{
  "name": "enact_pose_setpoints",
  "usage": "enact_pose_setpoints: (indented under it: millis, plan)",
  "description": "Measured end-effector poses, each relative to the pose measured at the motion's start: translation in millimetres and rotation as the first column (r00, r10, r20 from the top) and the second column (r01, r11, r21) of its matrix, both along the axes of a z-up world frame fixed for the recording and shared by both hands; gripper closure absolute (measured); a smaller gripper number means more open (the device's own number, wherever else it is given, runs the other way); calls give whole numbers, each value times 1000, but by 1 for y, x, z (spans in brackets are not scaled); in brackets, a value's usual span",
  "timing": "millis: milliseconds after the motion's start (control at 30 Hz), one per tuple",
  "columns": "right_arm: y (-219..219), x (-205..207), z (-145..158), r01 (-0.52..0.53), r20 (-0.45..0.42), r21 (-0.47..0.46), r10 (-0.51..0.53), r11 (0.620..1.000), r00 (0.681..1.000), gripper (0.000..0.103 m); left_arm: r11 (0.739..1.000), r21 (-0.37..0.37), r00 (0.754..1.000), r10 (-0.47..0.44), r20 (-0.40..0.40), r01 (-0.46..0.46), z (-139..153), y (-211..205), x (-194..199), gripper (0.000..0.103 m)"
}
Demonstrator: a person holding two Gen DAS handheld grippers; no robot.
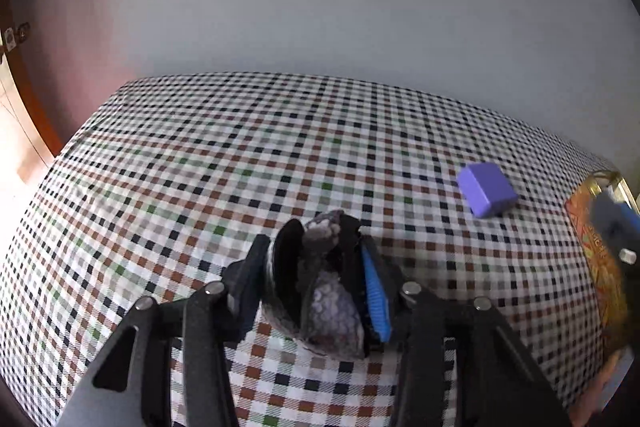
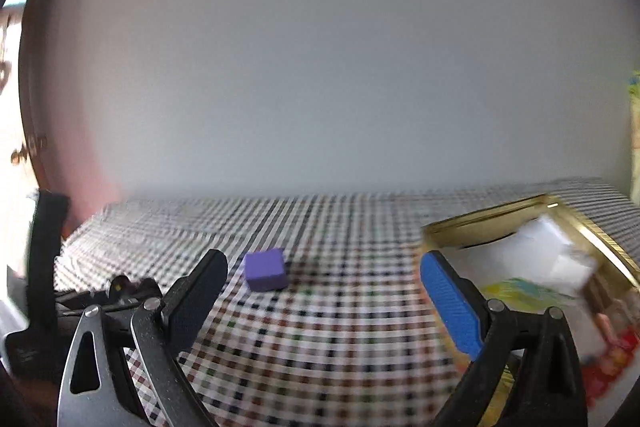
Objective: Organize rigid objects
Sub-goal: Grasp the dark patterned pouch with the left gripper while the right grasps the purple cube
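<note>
My left gripper (image 1: 324,247) is shut on a lumpy grey mottled object (image 1: 332,311) with a black round part, held just above the checked tablecloth (image 1: 200,167). A purple block (image 1: 486,193) lies on the cloth farther off to the right, and it also shows in the right wrist view as the purple block (image 2: 266,269). My right gripper (image 2: 322,261) is open wide with nothing between its fingers. Its blue-padded finger (image 2: 448,303) is at the left wall of a gold tin (image 2: 488,217). The picture is blurred there, so contact is unclear.
The tin (image 1: 592,239) has an orange patterned side and holds a white packet (image 2: 556,251) and colourful paper. A plain wall rises behind the table's far edge. A brown door frame (image 1: 36,107) stands at the left. Dark gear (image 2: 116,291) shows at the left edge.
</note>
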State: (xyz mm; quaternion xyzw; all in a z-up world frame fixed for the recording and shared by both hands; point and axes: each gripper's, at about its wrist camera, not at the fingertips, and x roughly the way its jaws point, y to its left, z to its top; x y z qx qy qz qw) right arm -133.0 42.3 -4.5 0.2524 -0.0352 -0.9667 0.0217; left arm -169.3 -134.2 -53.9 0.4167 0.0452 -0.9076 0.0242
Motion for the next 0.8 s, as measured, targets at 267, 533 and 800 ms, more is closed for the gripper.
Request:
enact_pose_setpoints:
  millis: [267,533,800]
  plan:
    - [-23,-67,-25,-70,226,-65,83,995,971,13,1000,-6,1000,0,3,0,-3,6,-3,58]
    - [-43,-87,-41,-116,354,-30,119,993,928,36,1000,3,1000,1,16,-1,-2,4,-11,56]
    - [-23,-76,-40,-144,324,-142,183,979,928,60,999,50,1000,-4,4,4,1,-4,-17,57]
